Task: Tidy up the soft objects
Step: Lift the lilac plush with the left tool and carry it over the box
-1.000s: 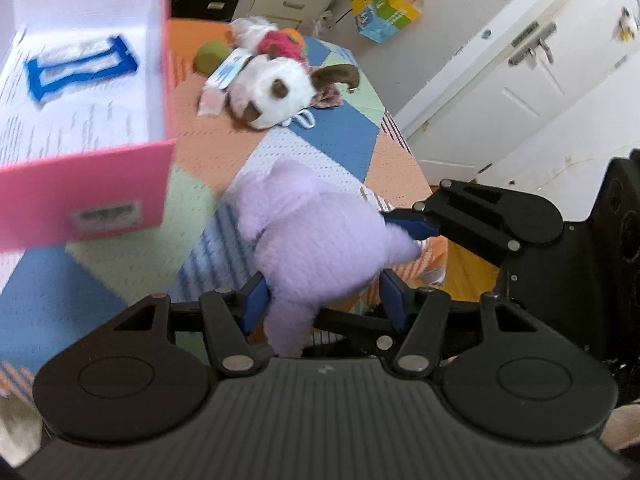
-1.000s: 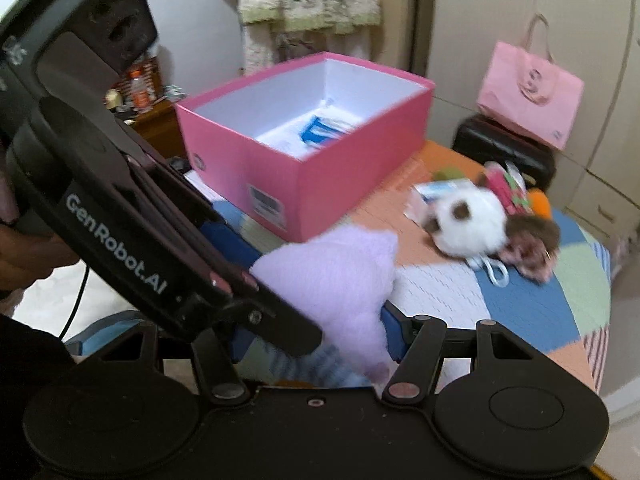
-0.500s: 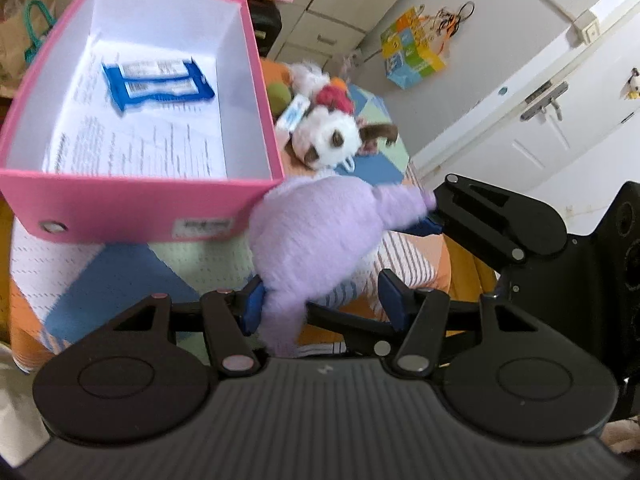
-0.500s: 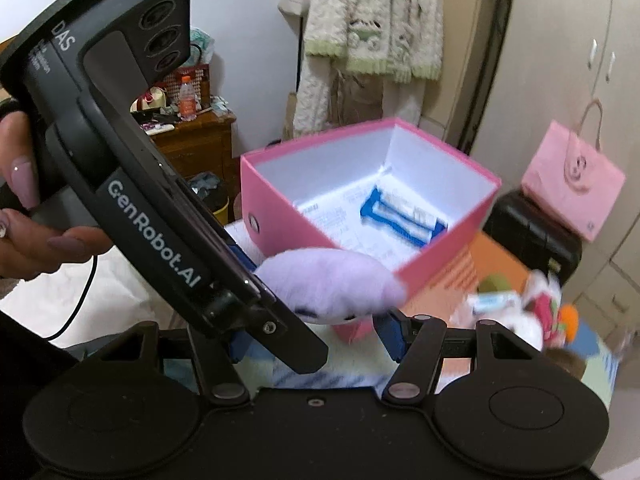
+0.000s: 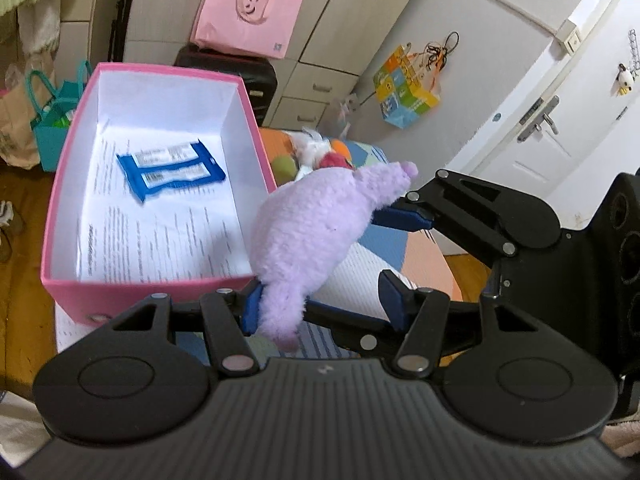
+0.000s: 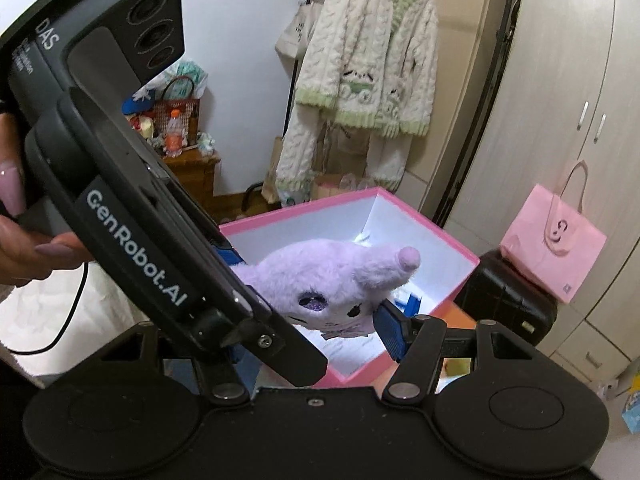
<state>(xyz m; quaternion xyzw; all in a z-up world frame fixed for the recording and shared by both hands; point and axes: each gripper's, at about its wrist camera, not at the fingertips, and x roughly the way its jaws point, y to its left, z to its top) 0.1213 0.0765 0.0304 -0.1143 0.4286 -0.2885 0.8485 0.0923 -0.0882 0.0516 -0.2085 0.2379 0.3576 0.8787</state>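
- The purple plush toy point(image 5: 316, 232) is hanging in the middle of the left wrist view, above the near right corner of the pink box point(image 5: 72, 292); its lower end is covering part of that corner.
- The left gripper point(image 5: 324, 308) is standing about half open around the plush's lower end. The left blue pad point(image 5: 251, 312) is touching the fur, while the right blue pad point(image 5: 394, 300) is standing clear of it.
- The right gripper point(image 5: 404, 216) is reaching in from the right of that view, its blue finger pressing under the plush's upper ear.
- In the right wrist view the plush point(image 6: 332, 280) is facing the camera, and the right gripper point(image 6: 320, 320) is half open around it. The left gripper's body point(image 6: 132, 220) is hiding the left finger, so a firm pinch is hard to confirm.
- A hand point(image 6: 16, 236) is showing only partly at the left edge of that frame.
- Inside the box, 2 blue packets point(image 5: 172, 170) are lying on printed paper point(image 5: 160, 236).
- Other soft toys point(image 5: 320, 156) are peeking out behind the plush, mostly hidden.
- A pink bag point(image 5: 248, 16) is sitting at the upper middle, and a knitted cardigan point(image 6: 360, 76) is hanging at the top of the right wrist view.
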